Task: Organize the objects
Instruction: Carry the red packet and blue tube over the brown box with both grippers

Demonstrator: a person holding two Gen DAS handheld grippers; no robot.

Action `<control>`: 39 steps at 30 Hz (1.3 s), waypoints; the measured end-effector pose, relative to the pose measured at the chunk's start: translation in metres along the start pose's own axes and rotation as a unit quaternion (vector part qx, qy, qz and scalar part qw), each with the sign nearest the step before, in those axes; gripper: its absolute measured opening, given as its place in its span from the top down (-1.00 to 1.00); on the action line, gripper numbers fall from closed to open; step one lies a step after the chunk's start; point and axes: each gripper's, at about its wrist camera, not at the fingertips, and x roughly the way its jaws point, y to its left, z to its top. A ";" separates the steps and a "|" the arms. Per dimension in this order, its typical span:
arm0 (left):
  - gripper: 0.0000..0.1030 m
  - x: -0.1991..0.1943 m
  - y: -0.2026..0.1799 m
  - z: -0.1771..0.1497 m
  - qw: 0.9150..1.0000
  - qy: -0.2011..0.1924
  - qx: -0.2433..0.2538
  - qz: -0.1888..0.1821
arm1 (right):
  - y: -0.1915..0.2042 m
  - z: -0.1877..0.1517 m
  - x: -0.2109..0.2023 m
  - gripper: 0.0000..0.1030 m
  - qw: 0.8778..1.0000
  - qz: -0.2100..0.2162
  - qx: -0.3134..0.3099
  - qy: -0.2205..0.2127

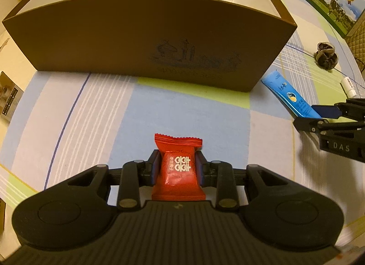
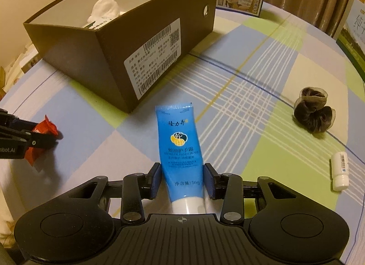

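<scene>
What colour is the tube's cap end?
White, on the blue tube; the right wrist view shows it best.

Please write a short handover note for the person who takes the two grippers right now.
Left gripper: shut on the red candy packet, in front of the brown cardboard box.
Right gripper: shut on the blue hand cream tube, near the box corner.
Done: a white crumpled item and a labelled pack already lie in the box.
Left: drop both held items in, then the dark fabric scrunchie and the small white bottle from the checked tablecloth.
</scene>
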 end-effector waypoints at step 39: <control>0.50 -0.044 0.030 0.017 0.998 -0.050 -0.011 -0.022 | -0.033 -0.006 -0.077 0.33 0.983 0.069 0.162 -0.060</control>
